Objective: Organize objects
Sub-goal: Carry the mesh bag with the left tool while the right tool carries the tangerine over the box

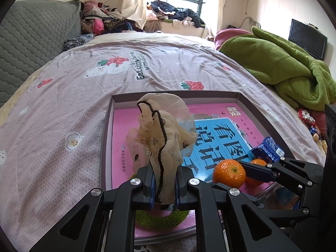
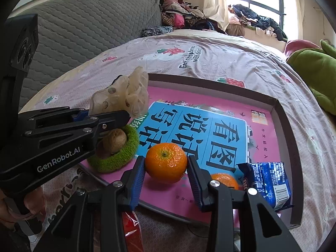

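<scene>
Jaws pinching cloth and fruit over the tray

Your left gripper (image 1: 164, 185) has its jaws pinched on a sheer beige scrunchie (image 1: 163, 130), whose ruffles stand up above the fingertips. Your right gripper (image 2: 166, 168) has its jaws pressed against both sides of a tangerine (image 2: 166, 162), held over the pink book (image 2: 210, 130) lying in the shallow tray (image 2: 283, 130) on the bed (image 1: 73, 96). Beside it in the tray you can see a second tangerine (image 2: 224, 179) touching a blue snack packet (image 2: 271, 180). Near the left gripper, a green scrunchie (image 2: 117, 157) rings a walnut (image 2: 116, 139).
</scene>
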